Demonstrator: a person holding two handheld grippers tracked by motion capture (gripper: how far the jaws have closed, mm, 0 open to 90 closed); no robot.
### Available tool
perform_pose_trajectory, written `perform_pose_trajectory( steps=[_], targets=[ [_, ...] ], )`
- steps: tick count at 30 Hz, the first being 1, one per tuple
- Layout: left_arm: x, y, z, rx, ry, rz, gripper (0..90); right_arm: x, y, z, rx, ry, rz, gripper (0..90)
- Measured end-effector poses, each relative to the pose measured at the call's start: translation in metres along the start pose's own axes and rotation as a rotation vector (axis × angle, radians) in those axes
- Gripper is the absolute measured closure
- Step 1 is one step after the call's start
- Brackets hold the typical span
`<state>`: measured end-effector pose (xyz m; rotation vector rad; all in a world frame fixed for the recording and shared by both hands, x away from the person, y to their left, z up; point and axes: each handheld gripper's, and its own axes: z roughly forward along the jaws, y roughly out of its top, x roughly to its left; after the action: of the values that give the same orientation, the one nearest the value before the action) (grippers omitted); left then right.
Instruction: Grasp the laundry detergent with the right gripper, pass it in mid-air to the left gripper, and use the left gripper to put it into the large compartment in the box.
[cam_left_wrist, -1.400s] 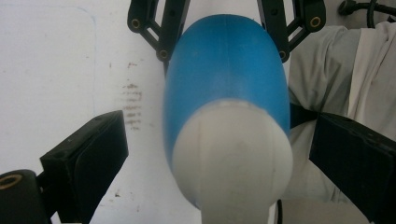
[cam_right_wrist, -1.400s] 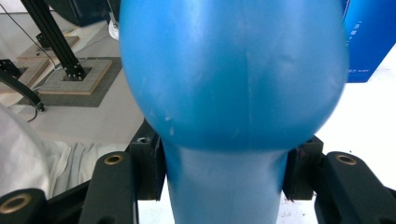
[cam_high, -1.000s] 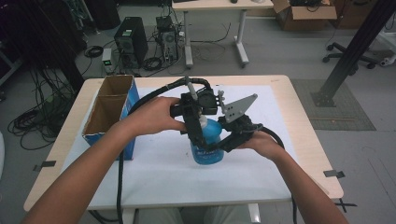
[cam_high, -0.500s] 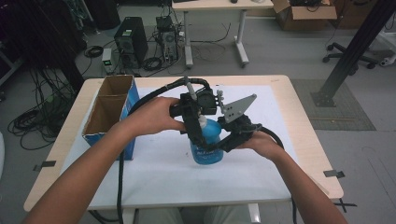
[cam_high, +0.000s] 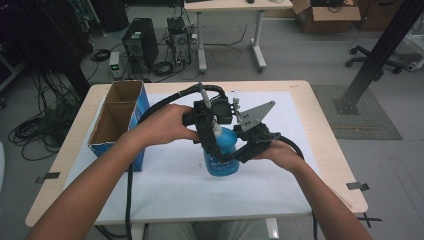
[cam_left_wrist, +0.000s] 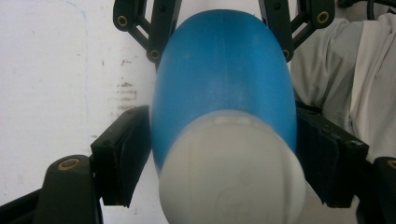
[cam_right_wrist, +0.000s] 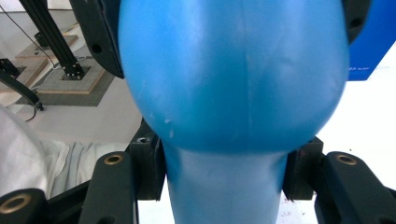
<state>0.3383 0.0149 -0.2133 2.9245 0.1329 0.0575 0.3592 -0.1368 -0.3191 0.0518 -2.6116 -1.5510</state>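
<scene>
The blue bottle (cam_high: 220, 156) is standing upright near the middle of the white mat (cam_high: 280, 190) on the table (cam_high: 327, 150), and both tools are working on it at once. The right gripper (cam_high: 235, 152) is coming in from about three o'clock of the bottle and is clamping its body; in the right gripper view the black pads (cam_right_wrist: 152, 165) are pressing on either side of the blue bottle (cam_right_wrist: 233, 79), so that grip is tight. The left gripper (cam_high: 210, 142) is reaching down over the top from about ten o'clock, and its jaws have just been closing, with the bottle's upper part between them. In the left gripper view the white cap (cam_left_wrist: 231, 172) is sitting right at the camera, and the pads (cam_left_wrist: 126, 154) are lying against the blue shoulder on both flanks, narrow and gripping the bottle. The right gripper's jaw links are showing beyond the bottle at twelve o'clock in that view. Over at nine o'clock of the bottle, an open cardboard box (cam_high: 117, 117) with blue sides is standing on the table's left part, well apart from the bottle.
</scene>
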Motion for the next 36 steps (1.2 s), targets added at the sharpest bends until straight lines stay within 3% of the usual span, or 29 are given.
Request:
perform_pose_trajectory(
  steps=[14, 31, 32, 33, 34, 36],
  targets=[
    [0.0, -0.0002, 0.0008, 0.001, 0.001, 0.01, 36.7, 0.0004, -0.0006, 0.0025, 0.002, -0.001, -0.003, 44.2],
    [-0.0066, 0.0031, 0.0005, 0.021, 0.028, 0.023, 38.2, 0.0036, 0.0005, 0.0044, 0.019, -0.015, -0.024, 43.2],
    [-0.0062, 0.004, -0.0002, 0.023, 0.024, 0.018, 38.1, 0.0031, 0.0009, 0.0043, 0.021, -0.007, -0.022, 42.0],
    [-0.0059, 0.0046, -0.0008, 0.026, 0.026, 0.014, 38.1, 0.0028, 0.0015, 0.0039, 0.018, 0.001, -0.013, 35.2],
    [-0.0057, 0.0049, -0.0017, 0.029, 0.032, 0.01, 38.1, 0.0045, 0.0012, 0.0024, 0.034, -0.03, -0.015, 25.7],
    [-0.0037, 0.004, -0.0044, 0.039, 0.047, -0.005, 38.1, 0.0052, -0.0002, 0.0013, 0.049, -0.046, -0.024, 21.7]
  ],
)
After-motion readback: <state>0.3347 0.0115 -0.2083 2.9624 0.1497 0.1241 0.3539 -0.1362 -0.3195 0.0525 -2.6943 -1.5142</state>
